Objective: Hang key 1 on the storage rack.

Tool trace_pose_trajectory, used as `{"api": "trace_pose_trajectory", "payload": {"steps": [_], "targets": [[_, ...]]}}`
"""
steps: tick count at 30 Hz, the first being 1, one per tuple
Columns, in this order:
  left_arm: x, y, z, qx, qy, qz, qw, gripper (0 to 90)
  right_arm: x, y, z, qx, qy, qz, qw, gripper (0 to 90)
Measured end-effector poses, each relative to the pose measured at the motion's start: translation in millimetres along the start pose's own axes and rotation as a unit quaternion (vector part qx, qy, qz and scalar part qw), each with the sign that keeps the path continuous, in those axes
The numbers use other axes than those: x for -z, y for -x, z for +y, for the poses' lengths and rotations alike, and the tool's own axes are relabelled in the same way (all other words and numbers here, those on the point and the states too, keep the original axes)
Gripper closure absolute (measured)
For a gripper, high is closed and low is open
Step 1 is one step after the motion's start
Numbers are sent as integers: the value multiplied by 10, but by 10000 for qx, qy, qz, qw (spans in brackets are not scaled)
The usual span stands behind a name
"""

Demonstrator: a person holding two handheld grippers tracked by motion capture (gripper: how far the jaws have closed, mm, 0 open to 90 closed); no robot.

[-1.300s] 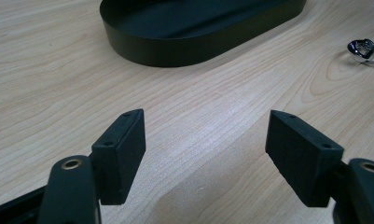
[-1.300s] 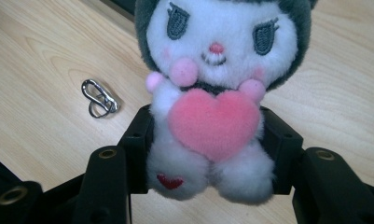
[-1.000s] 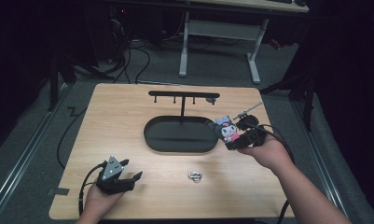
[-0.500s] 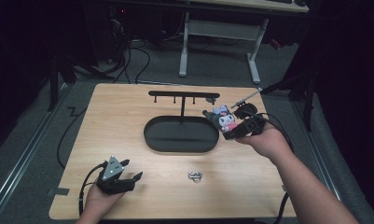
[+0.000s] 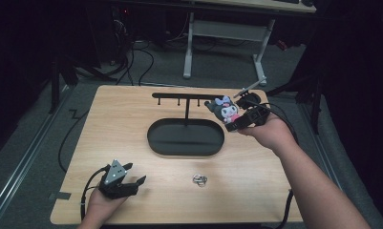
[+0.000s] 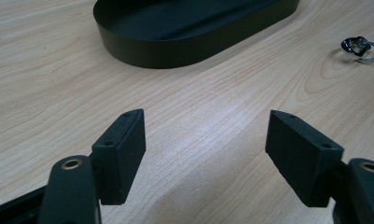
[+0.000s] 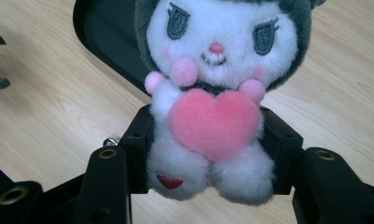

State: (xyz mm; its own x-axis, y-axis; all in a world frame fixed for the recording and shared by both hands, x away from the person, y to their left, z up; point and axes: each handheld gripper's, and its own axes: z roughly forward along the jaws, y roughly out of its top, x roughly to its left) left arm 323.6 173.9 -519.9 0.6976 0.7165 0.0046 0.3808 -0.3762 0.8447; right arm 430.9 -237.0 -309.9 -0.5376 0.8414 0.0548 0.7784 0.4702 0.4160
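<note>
Right claw is clamping the plush toy by its body, holding it above the table near the hanger rack. I'm judging the soft body could be slipping if I tilt toward a hook. Right forearm is reaching in level; left claw is resting on the table, jaws apart, empty.

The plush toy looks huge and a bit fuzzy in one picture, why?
In the right gripper view the plush toy sits right at the lens between the right gripper pads, so it looms large and soft; in the high view it is small, the table lit, the room behind dark.
</note>
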Motion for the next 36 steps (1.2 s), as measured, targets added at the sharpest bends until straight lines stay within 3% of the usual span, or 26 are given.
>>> {"api": "trace_pose_trajectory", "payload": {"steps": [16,28,36], "targets": [[4,-3,-3,-6,-6,-8,10000,294,-40,86,131,-136,112,-169,9997,477],[-31,18,-11,-39,-73,-49,10000,296,-128,253,-119,-313,172,-17,9994,475],[-42,26,-14,-54,-118,-55,9999,295,-354,280,-272,-264,-3,-19,9996,474]]}}
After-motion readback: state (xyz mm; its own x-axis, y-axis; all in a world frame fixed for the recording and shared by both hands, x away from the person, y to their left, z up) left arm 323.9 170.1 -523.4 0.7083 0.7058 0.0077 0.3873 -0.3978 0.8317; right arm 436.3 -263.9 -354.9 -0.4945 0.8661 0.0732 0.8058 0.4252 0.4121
